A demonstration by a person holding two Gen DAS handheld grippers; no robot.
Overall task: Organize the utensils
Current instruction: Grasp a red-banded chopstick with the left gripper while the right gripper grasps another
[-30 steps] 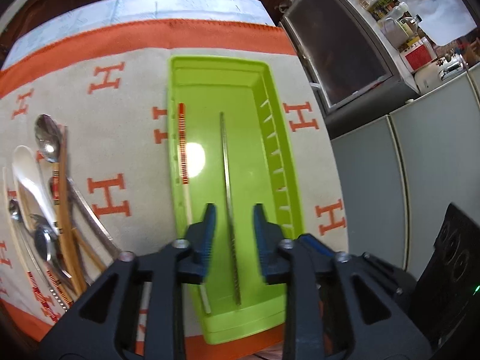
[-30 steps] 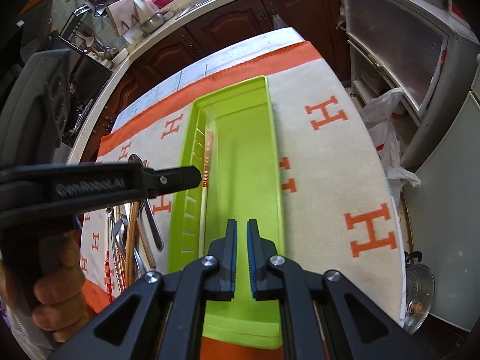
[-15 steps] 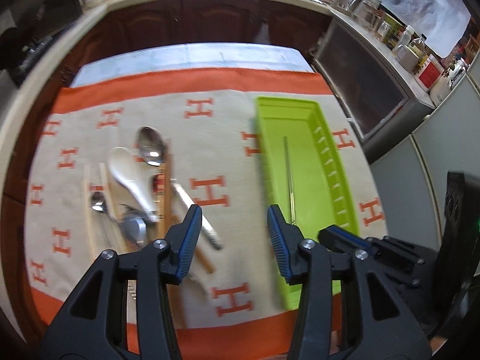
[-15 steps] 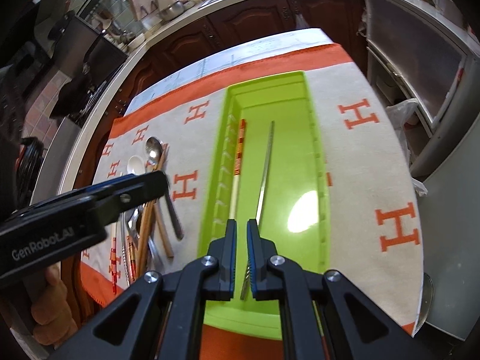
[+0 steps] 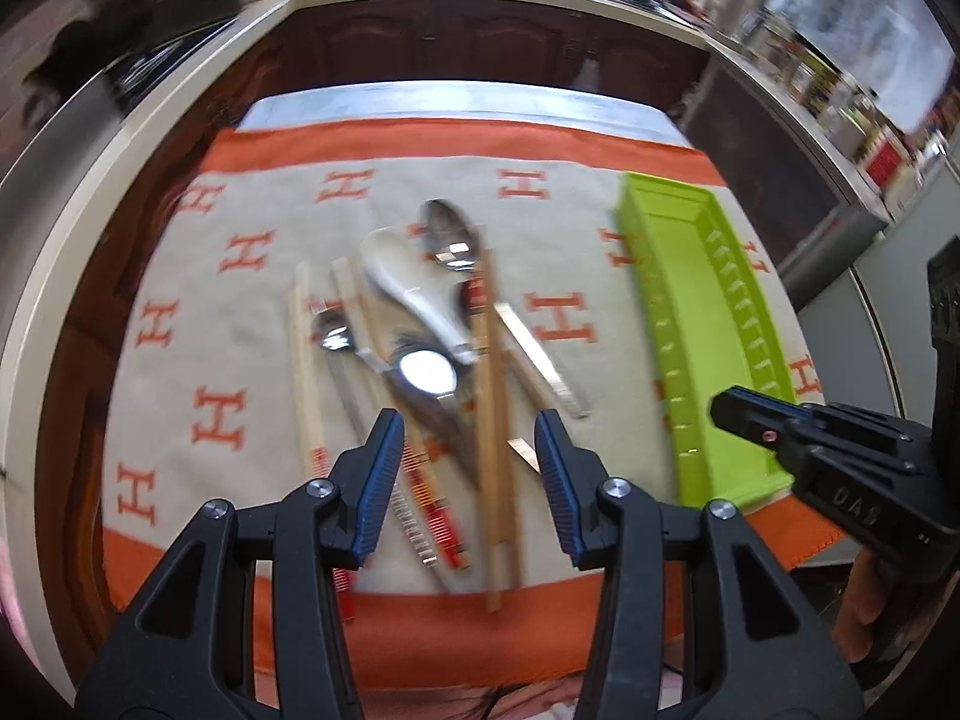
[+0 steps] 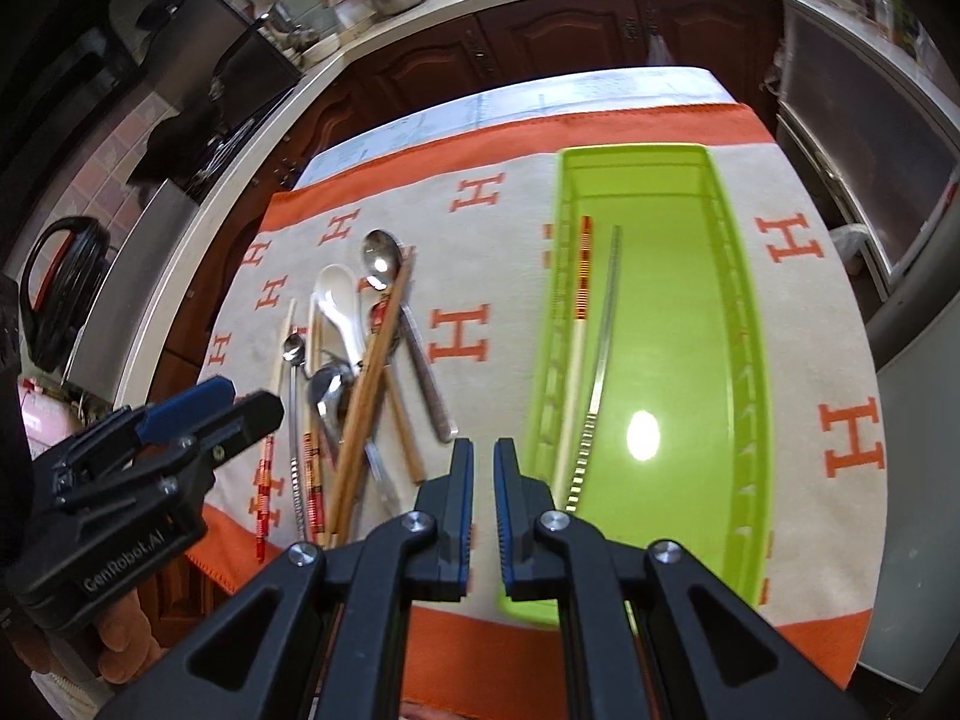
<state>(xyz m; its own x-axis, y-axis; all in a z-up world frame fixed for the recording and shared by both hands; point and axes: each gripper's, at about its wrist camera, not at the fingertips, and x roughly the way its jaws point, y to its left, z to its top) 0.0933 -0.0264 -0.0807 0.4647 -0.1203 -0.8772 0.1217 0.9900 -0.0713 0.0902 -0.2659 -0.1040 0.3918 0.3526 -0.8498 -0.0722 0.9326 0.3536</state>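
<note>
A pile of utensils lies on the left half of the cloth: a white spoon (image 5: 408,294), a metal spoon (image 5: 447,234), a long wooden chopstick (image 5: 495,390), more spoons and patterned chopsticks. My left gripper (image 5: 467,420) hovers open just above the pile's near end, nothing between its fingers. The lime green tray (image 6: 744,330) stands to the right and holds a red-patterned chopstick (image 6: 579,300) and a metal chopstick (image 6: 606,330). Shut and empty, my right gripper (image 6: 483,447) hangs over the tray's near left corner. The tray (image 5: 690,324) and right gripper (image 5: 729,405) also show in the left wrist view.
A beige cloth (image 6: 456,336) with orange H marks and an orange border covers the table. Dark wooden cabinets and a kitchen counter (image 6: 420,6) curve behind it. A grey appliance stands to the right. A person's hand (image 6: 120,642) holds the left gripper (image 6: 243,402).
My left gripper has swung left from over the tray to over the utensil pile, and its jaws have widened. The metal chopstick stays in the tray. The right gripper has drifted towards the tray's left edge.
</note>
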